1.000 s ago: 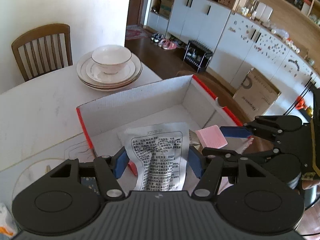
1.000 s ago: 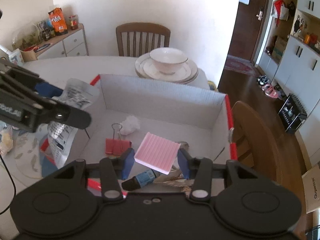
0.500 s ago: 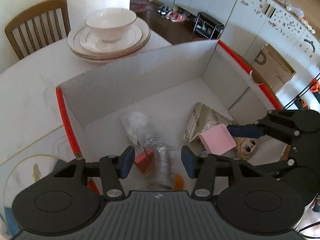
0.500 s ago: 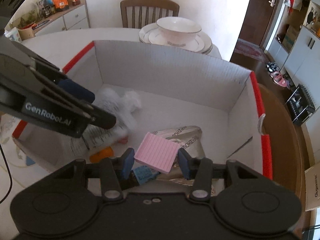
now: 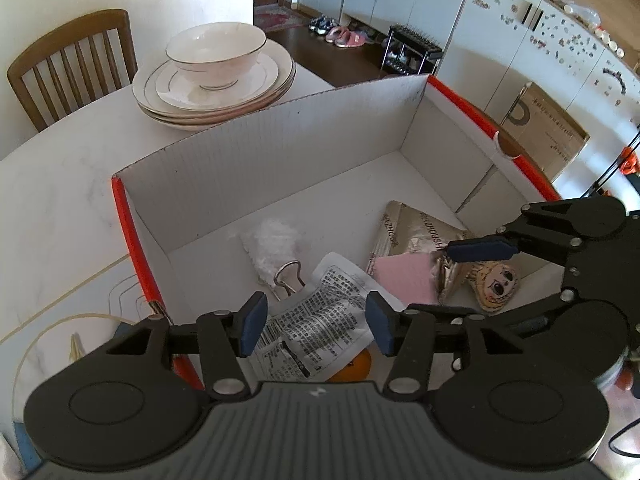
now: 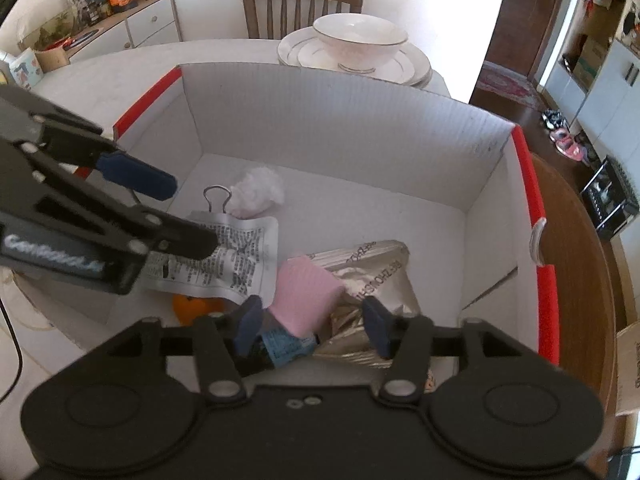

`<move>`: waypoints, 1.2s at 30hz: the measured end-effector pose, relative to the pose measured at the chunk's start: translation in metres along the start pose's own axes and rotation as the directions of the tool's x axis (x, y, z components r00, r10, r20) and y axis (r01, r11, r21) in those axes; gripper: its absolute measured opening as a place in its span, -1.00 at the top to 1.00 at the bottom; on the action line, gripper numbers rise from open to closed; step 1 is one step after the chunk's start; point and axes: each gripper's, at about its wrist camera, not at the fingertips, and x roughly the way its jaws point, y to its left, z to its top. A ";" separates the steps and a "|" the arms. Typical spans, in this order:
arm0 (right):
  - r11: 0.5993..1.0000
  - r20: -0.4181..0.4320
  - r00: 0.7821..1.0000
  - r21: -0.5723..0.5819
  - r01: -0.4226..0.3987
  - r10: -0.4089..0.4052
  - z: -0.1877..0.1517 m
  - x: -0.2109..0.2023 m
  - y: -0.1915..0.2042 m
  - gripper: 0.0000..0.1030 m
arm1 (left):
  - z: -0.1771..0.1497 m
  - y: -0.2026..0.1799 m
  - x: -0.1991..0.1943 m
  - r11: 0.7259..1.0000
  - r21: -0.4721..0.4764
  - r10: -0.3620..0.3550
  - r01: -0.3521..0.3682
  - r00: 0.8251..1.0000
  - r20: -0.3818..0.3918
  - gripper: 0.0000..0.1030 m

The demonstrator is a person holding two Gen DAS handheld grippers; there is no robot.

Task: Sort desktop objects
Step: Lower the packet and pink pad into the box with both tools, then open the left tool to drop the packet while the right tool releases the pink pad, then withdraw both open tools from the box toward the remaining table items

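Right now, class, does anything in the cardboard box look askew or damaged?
Yes. The pink notepad lies tilted, propped on the crumpled gold foil packet, between the right gripper's open jaws, which have just been opening. The white printed sachet lies creased over an orange object. Nothing looks spilled.

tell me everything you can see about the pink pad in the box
The pink sticky-note pad is a small square block of ribbed pink paper, lying tilted inside the cardboard box. It leans on the crumpled gold foil packet, and a blue-labelled bottle shows below it. The right gripper has just been opening; its pads no longer press the pad.
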 end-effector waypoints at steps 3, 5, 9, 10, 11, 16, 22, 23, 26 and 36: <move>1.000 0.010 1.000 0.011 0.002 -0.002 -0.002 -0.004 -0.004 -0.27 | -0.004 -0.001 -0.007 1.000 -0.015 -0.004 0.004 1.000 0.021 -0.13; 1.000 0.018 1.000 0.016 0.000 0.000 -0.004 -0.008 -0.007 -0.33 | -0.007 -0.002 -0.012 1.000 -0.019 0.003 -0.002 0.999 0.036 -0.16; 1.000 0.048 0.999 0.016 -0.003 0.002 -0.007 -0.020 -0.010 -0.38 | -0.012 -0.002 -0.022 0.999 -0.039 0.002 0.000 0.998 0.067 -0.23; 1.000 0.058 0.998 0.014 -0.005 0.004 -0.008 -0.023 -0.011 -0.41 | -0.013 -0.002 -0.025 0.999 -0.049 -0.001 0.004 0.997 0.072 -0.23; 1.000 0.066 0.998 0.013 -0.008 0.007 -0.008 -0.027 -0.011 -0.44 | -0.014 -0.001 -0.028 0.998 -0.061 -0.004 0.009 0.997 0.079 -0.24; 1.000 0.107 0.994 -0.002 -0.023 0.023 -0.012 -0.044 -0.009 -0.54 | -0.021 -0.002 -0.045 0.996 -0.090 -0.009 0.020 0.992 0.129 -0.26; 1.000 0.144 0.989 -0.005 -0.030 0.030 -0.017 -0.061 -0.004 -0.60 | -0.033 -0.003 -0.068 0.995 -0.098 -0.012 0.031 0.983 0.184 -0.26; 1.000 0.151 0.988 -0.005 -0.030 0.031 -0.018 -0.064 -0.003 -0.61 | -0.036 -0.004 -0.072 0.995 -0.098 -0.013 0.033 0.981 0.192 -0.26; 1.000 0.171 0.985 -0.010 -0.027 0.029 -0.022 -0.071 0.003 -0.65 | -0.046 -0.005 -0.085 0.994 -0.101 -0.009 0.033 0.974 0.227 -0.26; 1.000 0.212 0.977 -0.015 -0.018 0.021 -0.032 -0.094 0.041 -0.76 | -0.081 0.005 -0.121 0.993 -0.092 -0.040 0.070 0.954 0.297 -0.43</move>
